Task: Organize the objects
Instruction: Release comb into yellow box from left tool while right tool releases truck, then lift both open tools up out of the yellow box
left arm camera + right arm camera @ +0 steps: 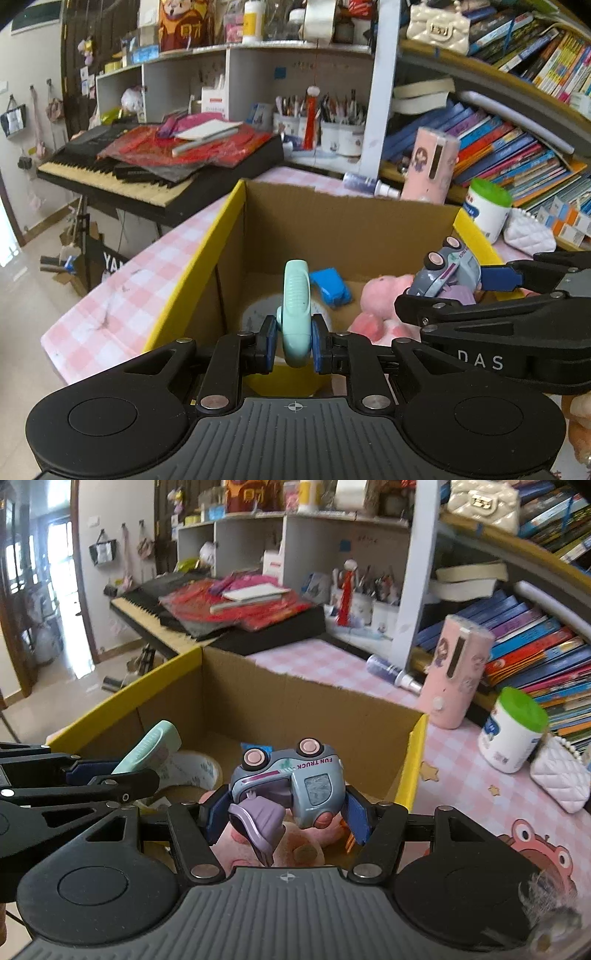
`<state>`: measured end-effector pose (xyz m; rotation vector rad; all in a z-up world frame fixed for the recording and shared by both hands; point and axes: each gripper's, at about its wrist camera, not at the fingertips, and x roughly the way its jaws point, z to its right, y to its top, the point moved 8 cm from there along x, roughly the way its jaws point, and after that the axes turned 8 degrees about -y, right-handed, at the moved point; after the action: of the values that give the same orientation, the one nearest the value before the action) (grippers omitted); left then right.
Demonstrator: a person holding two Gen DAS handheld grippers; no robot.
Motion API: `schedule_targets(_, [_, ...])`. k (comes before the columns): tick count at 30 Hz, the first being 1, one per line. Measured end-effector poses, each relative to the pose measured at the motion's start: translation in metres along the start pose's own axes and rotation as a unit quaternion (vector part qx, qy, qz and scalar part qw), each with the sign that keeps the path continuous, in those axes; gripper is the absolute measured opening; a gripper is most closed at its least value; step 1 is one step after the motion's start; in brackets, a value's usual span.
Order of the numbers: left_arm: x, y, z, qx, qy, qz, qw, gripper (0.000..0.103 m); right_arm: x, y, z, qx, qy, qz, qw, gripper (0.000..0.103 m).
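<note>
Clamping a mint clip (295, 314) between its blue pads, the left gripper (294, 341) hangs over the open cardboard box (343, 218), which sits on a pink checked table (147, 280). Just beside it, the right gripper (284, 812) grasps a grey-blue toy truck (295, 779), upside down with its pink wheels up, also above the box. Inside the box lie a pink plush (380, 302), a blue toy car (330, 286) and a tape roll (195, 768). Near the box, a pink cylinder (456, 672) and a green-lidded jar (513, 731) stand on the table.
</note>
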<state>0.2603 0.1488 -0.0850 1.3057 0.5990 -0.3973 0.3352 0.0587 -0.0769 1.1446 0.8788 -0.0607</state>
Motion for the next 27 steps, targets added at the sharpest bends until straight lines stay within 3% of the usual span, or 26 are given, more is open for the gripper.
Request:
schedule_targets(10, [0.008, 0.0, 0.001, 0.009, 0.01, -0.006, 0.9999, 0.017, 0.012, -0.001, -0.005, -0.013, 0.029, -0.033, 0.999, 0.061])
schedule_targets(20, [-0.013, 0.009, 0.002, -0.011, 0.001, 0.039, 0.9992, 0.021, 0.015, -0.004, -0.011, -0.045, 0.027, -0.053, 0.997, 0.061])
schedule_targets(24, [-0.026, 0.013, 0.006, -0.014, -0.002, 0.063, 0.9979, 0.036, 0.015, -0.005, -0.012, -0.048, 0.025, -0.054, 0.997, 0.063])
schedule_targets(27, [-0.037, 0.016, 0.007, -0.013, -0.001, 0.08, 0.9967, 0.05, 0.008, -0.004, -0.01, -0.038, 0.019, -0.042, 0.998, 0.071])
